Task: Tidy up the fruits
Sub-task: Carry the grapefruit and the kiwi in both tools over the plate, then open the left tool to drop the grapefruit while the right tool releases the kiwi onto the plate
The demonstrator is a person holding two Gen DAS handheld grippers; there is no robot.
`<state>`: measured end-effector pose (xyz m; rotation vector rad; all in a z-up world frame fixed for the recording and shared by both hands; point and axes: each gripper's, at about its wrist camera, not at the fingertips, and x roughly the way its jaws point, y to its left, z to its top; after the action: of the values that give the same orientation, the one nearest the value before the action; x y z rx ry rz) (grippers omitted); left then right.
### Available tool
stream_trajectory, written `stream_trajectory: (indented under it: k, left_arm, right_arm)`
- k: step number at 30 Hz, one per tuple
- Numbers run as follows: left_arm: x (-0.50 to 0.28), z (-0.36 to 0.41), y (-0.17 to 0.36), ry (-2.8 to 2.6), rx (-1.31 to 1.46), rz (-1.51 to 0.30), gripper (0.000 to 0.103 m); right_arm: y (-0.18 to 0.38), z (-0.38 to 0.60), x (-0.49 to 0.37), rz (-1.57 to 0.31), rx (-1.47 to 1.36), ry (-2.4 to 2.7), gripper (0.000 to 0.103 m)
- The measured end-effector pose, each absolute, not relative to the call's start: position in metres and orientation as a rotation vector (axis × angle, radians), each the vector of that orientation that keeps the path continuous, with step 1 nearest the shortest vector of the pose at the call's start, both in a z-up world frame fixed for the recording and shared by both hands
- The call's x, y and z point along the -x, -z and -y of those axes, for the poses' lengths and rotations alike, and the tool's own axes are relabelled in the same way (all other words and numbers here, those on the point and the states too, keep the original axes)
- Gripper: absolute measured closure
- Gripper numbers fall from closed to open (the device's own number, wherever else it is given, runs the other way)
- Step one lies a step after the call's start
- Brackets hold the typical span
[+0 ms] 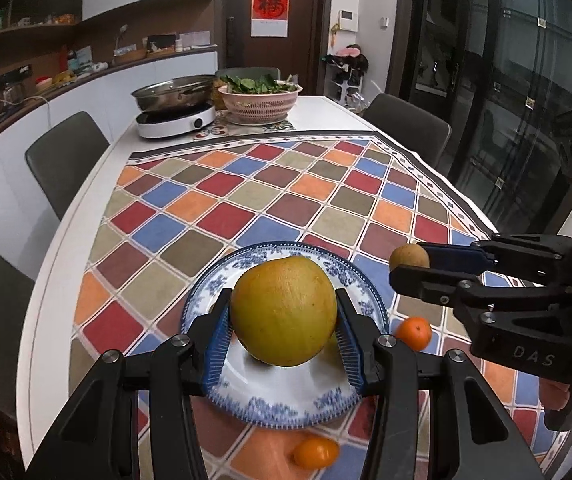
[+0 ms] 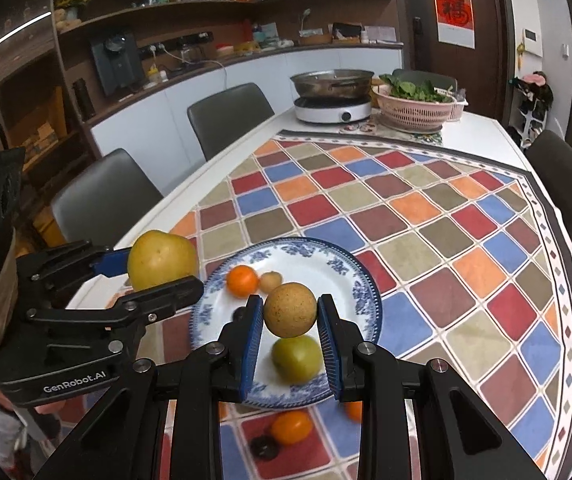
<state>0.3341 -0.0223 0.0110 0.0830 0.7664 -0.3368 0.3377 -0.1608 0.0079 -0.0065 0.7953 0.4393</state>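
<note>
My left gripper (image 1: 284, 320) is shut on a large yellow pear (image 1: 284, 310), held above the blue-and-white plate (image 1: 286, 400); the pear also shows in the right wrist view (image 2: 162, 260). My right gripper (image 2: 290, 316) is shut on a small round brown fruit (image 2: 290, 309), held above the plate (image 2: 362, 284); this fruit also shows in the left wrist view (image 1: 409, 256). On the plate lie a green fruit (image 2: 297, 359), an orange mandarin (image 2: 242, 281), a small tan fruit (image 2: 271, 279) and a dark one (image 2: 240, 313).
An orange tomato (image 1: 316, 453) and a mandarin (image 1: 414, 333) lie on the checkered cloth (image 1: 246, 200) beside the plate. A dark fruit (image 2: 264, 446) lies near the front edge. A hotpot cooker (image 1: 174, 118) and a pink colander of greens (image 1: 260, 100) stand at the far end. Chairs surround the table.
</note>
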Motion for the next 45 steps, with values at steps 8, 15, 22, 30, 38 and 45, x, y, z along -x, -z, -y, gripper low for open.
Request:
stream_trajectory:
  k: [8,15,22,30,38,45]
  left_arm:
    - [-0.384,0.032,0.014,0.363,-0.094,-0.834,0.055]
    - [-0.418,0.040,0.043,0.368,-0.108,-0.920,0.055]
    - [-0.434,0.049,0.058,0.373,-0.138,-0.968,0.055]
    - [-0.442,0.053,0.068,0.376,-0.149,-1.006,0.055]
    - [-0.439,0.048,0.062,0.343,-0.168,-0.980,0.034]
    - [-0.421,0.031,0.047,0.277,-0.179,-0.951,0.033]
  right_arm:
    - [0.024,0.169,-0.380,-0.887,-0.017,-0.415,0.074]
    - [0.047,0.171,-0.402,-0.949,-0.054,-0.410,0.074]
    - [0.063,0.172,-0.411,-0.986,-0.053,-0.404,0.074]
    - [0.074,0.175,-0.415,-1.015,-0.059,-0.399,0.074]
    - [0.078,0.174,-0.414,-1.024,-0.060,-0.406,0.074]
    - [0.075,0.174,-0.414,-1.022,-0.072,-0.398,0.060]
